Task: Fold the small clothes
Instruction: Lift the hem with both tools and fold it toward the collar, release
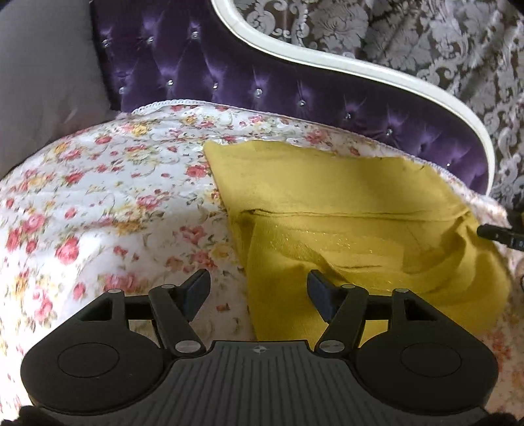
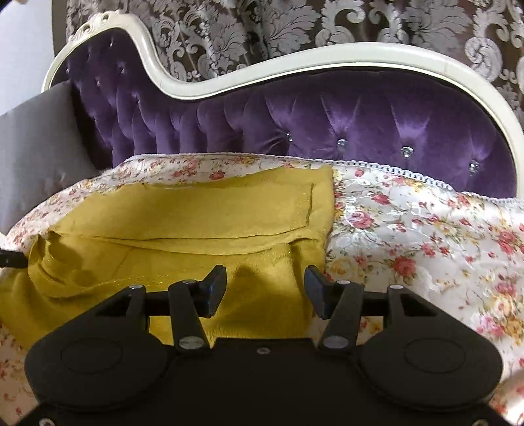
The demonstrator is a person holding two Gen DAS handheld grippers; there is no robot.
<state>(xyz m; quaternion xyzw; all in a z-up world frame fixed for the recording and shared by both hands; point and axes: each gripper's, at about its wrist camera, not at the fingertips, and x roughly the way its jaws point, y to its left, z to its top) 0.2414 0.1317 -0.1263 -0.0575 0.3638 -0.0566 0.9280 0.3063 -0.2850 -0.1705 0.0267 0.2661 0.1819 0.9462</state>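
Note:
A mustard-yellow garment (image 1: 344,209) lies partly folded on a floral quilt (image 1: 98,196). Its near half is rumpled and its far half lies flat. My left gripper (image 1: 258,288) is open and empty, just above the garment's near left corner. In the right wrist view the garment (image 2: 196,216) lies left of centre. My right gripper (image 2: 265,285) is open and empty over the garment's near right edge. The tip of the right gripper (image 1: 497,234) shows at the right edge of the left wrist view. The left gripper's tip (image 2: 11,259) shows at the left edge of the right wrist view.
The quilt (image 2: 425,236) covers the seat of a purple tufted sofa (image 2: 360,121) with a white carved frame (image 1: 327,62). A grey cushion (image 1: 42,82) stands at the left end. A damask-patterned curtain (image 2: 294,26) hangs behind the sofa.

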